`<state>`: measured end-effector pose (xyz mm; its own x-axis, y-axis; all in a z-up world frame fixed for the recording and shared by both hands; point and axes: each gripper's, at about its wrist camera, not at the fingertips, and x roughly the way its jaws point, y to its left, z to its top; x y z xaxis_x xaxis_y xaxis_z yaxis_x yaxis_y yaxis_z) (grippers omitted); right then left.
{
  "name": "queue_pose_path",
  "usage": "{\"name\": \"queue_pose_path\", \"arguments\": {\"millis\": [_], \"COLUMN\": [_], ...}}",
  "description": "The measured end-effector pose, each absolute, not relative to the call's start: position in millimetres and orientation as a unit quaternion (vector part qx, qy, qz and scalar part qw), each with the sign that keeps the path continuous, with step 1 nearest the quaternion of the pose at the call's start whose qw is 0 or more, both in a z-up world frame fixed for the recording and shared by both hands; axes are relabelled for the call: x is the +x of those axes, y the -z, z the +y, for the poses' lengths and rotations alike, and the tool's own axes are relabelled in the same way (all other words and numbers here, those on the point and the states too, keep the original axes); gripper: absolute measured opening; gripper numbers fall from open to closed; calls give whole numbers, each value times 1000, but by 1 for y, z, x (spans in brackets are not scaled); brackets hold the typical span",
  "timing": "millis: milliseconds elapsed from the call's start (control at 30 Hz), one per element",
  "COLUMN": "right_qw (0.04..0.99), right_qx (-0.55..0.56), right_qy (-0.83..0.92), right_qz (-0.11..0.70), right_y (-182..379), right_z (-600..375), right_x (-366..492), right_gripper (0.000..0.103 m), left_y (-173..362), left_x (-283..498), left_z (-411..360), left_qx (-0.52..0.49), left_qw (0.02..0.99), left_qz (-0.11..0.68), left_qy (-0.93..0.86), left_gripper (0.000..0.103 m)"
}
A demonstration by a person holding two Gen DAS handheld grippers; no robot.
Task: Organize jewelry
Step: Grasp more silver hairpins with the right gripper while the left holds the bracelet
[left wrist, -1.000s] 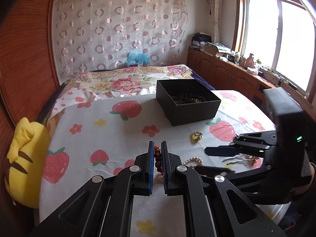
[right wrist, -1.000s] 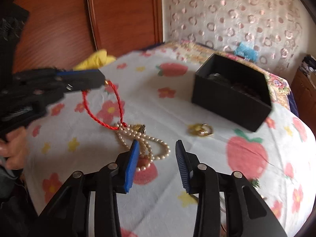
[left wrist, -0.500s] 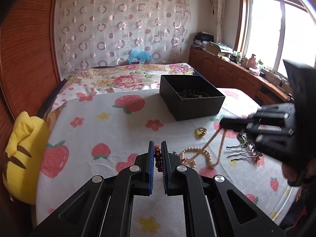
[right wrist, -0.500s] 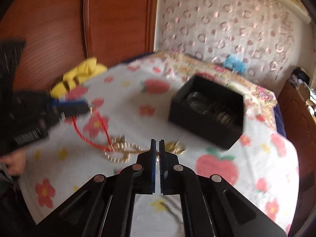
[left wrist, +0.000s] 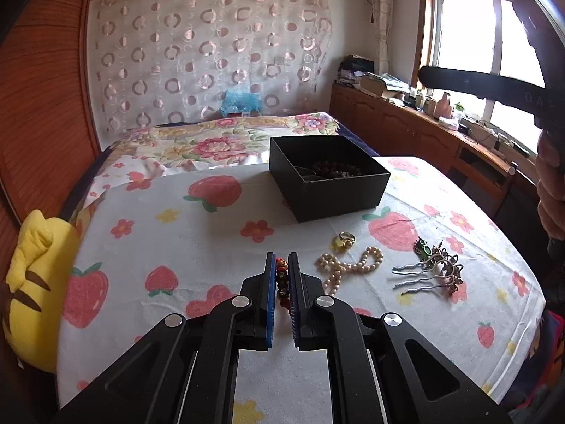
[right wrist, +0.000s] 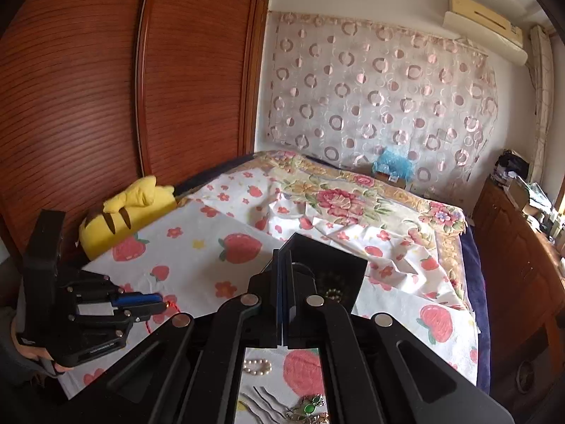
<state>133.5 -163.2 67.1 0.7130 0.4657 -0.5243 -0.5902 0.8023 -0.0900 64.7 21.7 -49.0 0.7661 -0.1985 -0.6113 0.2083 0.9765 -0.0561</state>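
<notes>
Left hand-held gripper pinches beaded bracelet (lengthwise, along fingers)

the black box is half hidden behind the right gripper's fingers; its contents unclear.

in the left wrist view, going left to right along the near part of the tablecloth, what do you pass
yellow plush → beaded bracelet held between the left gripper fingers → pearl necklace → hair combs
</notes>
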Motion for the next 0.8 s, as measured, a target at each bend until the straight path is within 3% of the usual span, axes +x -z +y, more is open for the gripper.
{"name": "queue_pose_path", "arguments": {"millis": [167,233,300,333,467,633,667,700,767,800], "right_qw": [891,882,869,866,855,845,844,841,839,839], "right_qx": [-136,-138,-139,-141,-152,-162,-161,-161,-185,-195], "right_qy": [-306,-307,-306,-304,-285,-276,-277,-281,-283,-281], "right_qz": [307,331,363,372,406,428,430,433,427,424], "right_y": [-15,11,38,48,75,90,90,90,91,91], "right_z": [-147,-142,-140,-140,-139,-132,-131,-129,-121,-120], "right_x": [142,143,149,150,158,164,166,167,162,160], "right_gripper": [1,10,35,36,35,28,22,9,8,1], "left_y": [49,49,50,51,53,56,57,56,56,56], "left_x": [64,63,62,62,63,63,63,63,63,63], "left_z": [21,21,21,22,22,20,20,20,20,20], "left_qx": [6,8,9,8,7,6,6,6,5,5], "left_qw": [940,939,939,939,938,936,936,936,937,938], "left_qz": [324,324,325,325,327,331,331,331,329,328], "left_qy": [111,113,113,114,114,116,116,117,116,117], "left_gripper": [6,6,6,6,6,6,6,6,6,6]}}
